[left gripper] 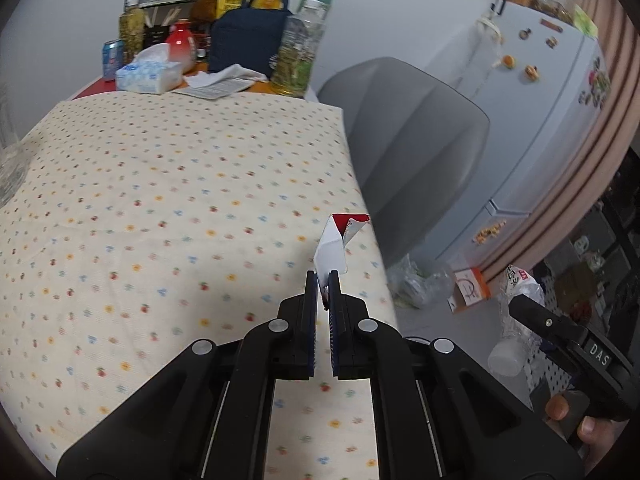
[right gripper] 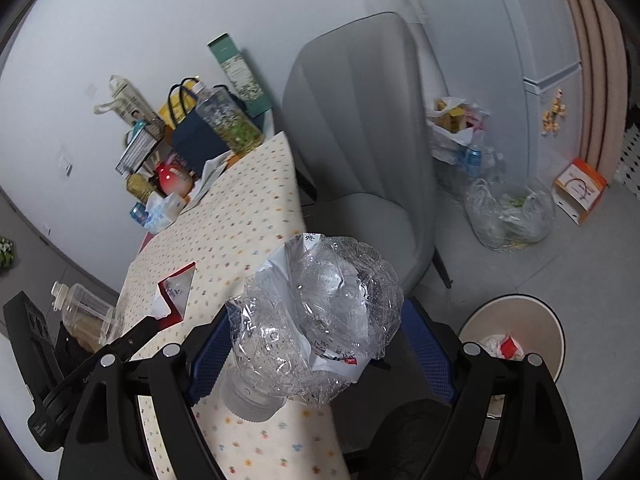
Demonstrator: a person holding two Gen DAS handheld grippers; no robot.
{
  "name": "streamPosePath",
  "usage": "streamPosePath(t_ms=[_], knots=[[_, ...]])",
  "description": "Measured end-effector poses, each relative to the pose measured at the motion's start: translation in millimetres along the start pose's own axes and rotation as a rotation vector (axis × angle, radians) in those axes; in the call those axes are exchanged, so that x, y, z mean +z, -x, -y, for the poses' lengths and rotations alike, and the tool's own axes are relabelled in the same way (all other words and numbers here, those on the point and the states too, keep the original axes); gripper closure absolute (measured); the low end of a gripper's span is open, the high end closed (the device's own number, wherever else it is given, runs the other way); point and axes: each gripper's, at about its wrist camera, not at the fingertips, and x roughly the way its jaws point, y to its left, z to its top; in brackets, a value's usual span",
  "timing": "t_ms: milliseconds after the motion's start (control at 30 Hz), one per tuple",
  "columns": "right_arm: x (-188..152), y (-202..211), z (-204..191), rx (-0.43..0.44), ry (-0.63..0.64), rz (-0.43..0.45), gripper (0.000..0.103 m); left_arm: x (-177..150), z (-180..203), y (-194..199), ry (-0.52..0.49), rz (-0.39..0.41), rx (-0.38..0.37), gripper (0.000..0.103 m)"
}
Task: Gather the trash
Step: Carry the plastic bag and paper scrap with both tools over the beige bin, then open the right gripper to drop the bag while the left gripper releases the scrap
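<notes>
You're working in a lived-in home dining corner: a table under a cream cloth dotted with small fruit prints, a padded grey chair, a white fridge studded with food-shaped magnets, and a round beige wastebasket on the pale floor.

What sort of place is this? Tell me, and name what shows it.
Most likely a home kitchen or dining corner: a table under a dotted tablecloth, a white fridge with magnets on it, and a waste bin on the floor.
</notes>
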Motion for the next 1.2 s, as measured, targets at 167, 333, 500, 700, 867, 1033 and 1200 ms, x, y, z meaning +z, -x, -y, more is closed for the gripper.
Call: streamPosePath(t_ms=[167,333,500,700,867,1033,1200], knots=[[-2.2,10.1,33.8,-0.030,-0.045,0.009,0.023,-9.6,29.6,-10.3,-0.053,-0.025,-0.017,0.097],[-6.7,13.5,69.0,-0.064,-0.091,0.008,0.023,-16.8,54.6,-22.6,-0.095,-0.052,-0.029,0.097],[-14.2,10.3,110.5,-0.104,-0.150,-0.005,0.023,-26.0,76.9,-38.5,-0.133,-0.085,-0.037,0.097],[-24.4,1.7,157.2,-0.155,-0.215,-0.032,0.023,-38.2,100.5,-60.7,-0.177,-0.136,-0.047,0.097],[-30.3,-6.7,190.5,-0.202,-0.263,-0.050,0.022,-46.9,116.2,-75.3,-0.204,-0.169,-0.056,0.097],[-34.8,-15.2,215.0,-0.232,-0.298,-0.064,0.022,-53.0,132.2,-89.7,-0.232,-0.198,-0.063,0.097],[-40.3,-29.3,238.1,-0.235,-0.348,-0.088,0.019,-57.4,147.4,-103.1,-0.262,-0.226,-0.065,0.097]])
